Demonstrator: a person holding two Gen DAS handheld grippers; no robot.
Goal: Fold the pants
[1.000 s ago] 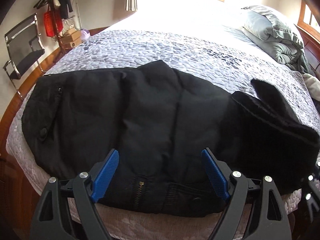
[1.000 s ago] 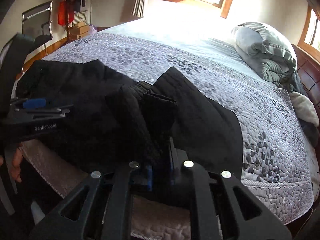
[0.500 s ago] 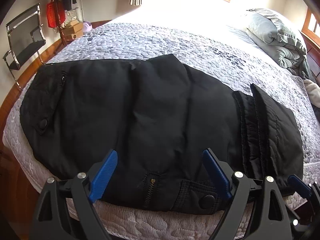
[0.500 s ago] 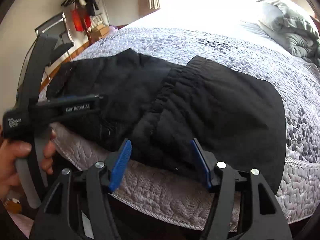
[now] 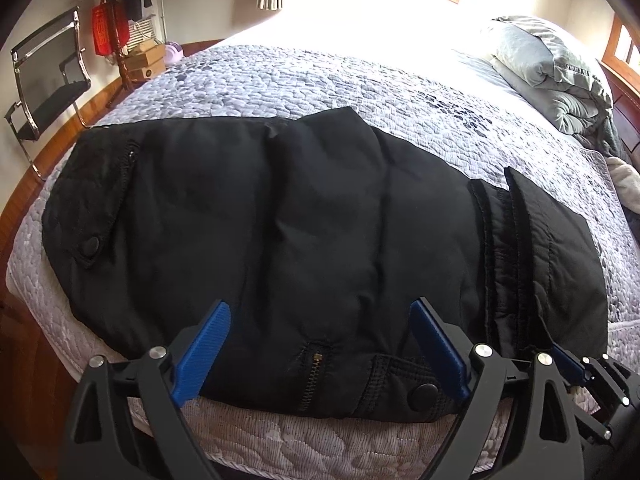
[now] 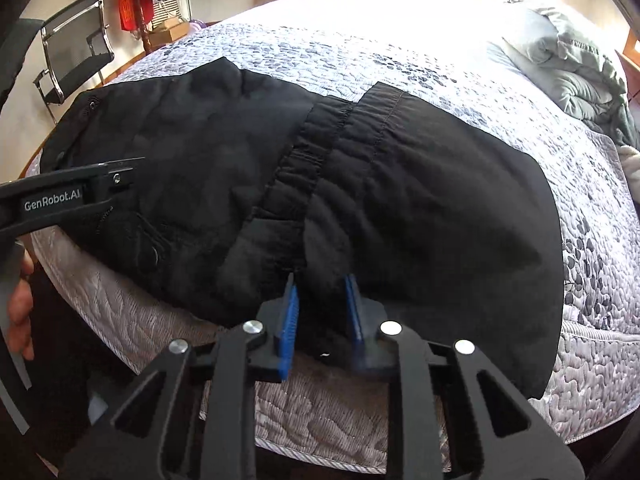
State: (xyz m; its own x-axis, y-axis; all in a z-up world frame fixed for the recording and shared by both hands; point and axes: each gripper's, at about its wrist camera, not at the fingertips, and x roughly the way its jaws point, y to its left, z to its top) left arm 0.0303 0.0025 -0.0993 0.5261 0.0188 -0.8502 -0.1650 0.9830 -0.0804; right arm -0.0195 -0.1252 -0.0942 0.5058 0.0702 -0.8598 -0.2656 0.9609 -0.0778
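Observation:
Black padded pants [image 5: 280,220] lie flat across the near edge of the bed, folded over, with the zipper [image 5: 310,376] and a snap at the front edge. My left gripper [image 5: 320,308] hovers over the waist part; its jaws are opening wide, blue pads [image 5: 204,344] apart, and they grip nothing. The leg ends [image 6: 440,200] lie folded on the right. My right gripper [image 6: 320,280] is at their near edge, its jaws closing with a bunch of black fabric pinched between the pads [image 6: 290,320]. In the left wrist view it shows at the lower right [image 5: 580,368].
The grey pebble-pattern quilt [image 5: 320,80] covers the bed, and its edge [image 6: 320,420] drops off just below the grippers. A rolled grey duvet [image 5: 552,68] sits at the far right. A black chair [image 5: 48,80] and a coat stand are at the far left. A hand [image 6: 20,312] holds the left gripper.
My right gripper let the lifted leg end down flat on the bed, opened, sank a little, and has closed again on the near edge of the fabric. The left gripper stayed put, opening slightly.

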